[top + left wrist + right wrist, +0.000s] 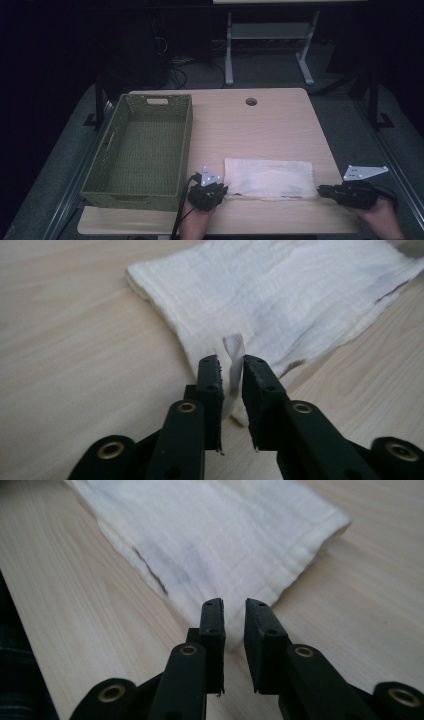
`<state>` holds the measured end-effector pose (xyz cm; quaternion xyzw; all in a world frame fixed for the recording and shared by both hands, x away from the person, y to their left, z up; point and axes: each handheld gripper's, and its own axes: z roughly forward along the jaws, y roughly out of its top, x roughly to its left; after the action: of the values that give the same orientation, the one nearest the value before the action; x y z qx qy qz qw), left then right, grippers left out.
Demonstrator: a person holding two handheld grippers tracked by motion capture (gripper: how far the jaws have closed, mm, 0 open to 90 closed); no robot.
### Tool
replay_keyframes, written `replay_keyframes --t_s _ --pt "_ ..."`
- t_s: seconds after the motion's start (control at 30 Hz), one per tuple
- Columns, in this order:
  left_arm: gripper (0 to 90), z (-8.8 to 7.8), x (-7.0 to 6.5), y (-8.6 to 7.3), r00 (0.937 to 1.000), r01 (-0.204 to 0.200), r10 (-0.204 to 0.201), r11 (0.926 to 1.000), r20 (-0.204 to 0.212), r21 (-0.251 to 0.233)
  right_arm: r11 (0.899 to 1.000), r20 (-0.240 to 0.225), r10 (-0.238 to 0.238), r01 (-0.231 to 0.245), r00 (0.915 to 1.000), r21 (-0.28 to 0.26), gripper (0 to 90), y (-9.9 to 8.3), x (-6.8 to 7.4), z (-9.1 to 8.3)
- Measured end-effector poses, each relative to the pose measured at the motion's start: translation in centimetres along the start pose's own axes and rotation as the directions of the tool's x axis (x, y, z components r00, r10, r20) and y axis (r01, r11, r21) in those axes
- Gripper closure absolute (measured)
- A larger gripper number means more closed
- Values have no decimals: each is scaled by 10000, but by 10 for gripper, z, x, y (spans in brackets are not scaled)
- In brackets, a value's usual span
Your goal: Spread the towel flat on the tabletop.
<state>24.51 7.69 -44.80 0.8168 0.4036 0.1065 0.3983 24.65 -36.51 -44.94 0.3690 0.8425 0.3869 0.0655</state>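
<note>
Both hands come in at the near edge of the bench (260, 120), each carrying a gripper. On the left gripper (231, 371) the fingers (209, 385) stand slightly apart — a raised corner of the white cloth (280, 295) sits in the gap, with no pad clearly pressing on it. On the right gripper (233, 611) the fingers (260, 625) are likewise a little spread, with the cloth's other corner just at their tips. The folded cloth lies flat between the two grippers near the front edge. Left of it, a green woven basket (186, 145) rests on the bench.
</note>
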Motion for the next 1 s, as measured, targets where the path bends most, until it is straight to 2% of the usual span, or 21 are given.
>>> replay_keyframes --t_s 0.1,0.23,0.3,0.47,0.7,0.83,1.0 --pt "718 -1 0 6 9999 -96 96 9999 70 -75 9995 112 -13 17 9999 -317 769 4 -1 -3" --pt "686 3 2 14 9998 -204 204 9997 17 -113 9992 365 -162 175 9992 -354 777 13 -4 2" --pt "681 7 5 18 9999 -148 149 9998 65 -137 9983 538 -336 361 9980 -462 803 20 -8 5" --pt "679 16 13 34 9997 -196 199 9993 108 -331 9969 688 -278 327 9972 -710 876 35 -19 12" --pt "791 37 31 54 9998 -143 148 9991 108 -387 9969 793 -237 295 9966 -729 887 52 -35 29" --pt "835 54 41 60 10000 -38 38 9998 -30 -213 9985 783 -154 193 9968 -503 892 61 -42 44" --pt "859 75 46 60 9996 -116 127 9990 -243 432 9996 814 -265 253 9963 159 894 62 -49 64"
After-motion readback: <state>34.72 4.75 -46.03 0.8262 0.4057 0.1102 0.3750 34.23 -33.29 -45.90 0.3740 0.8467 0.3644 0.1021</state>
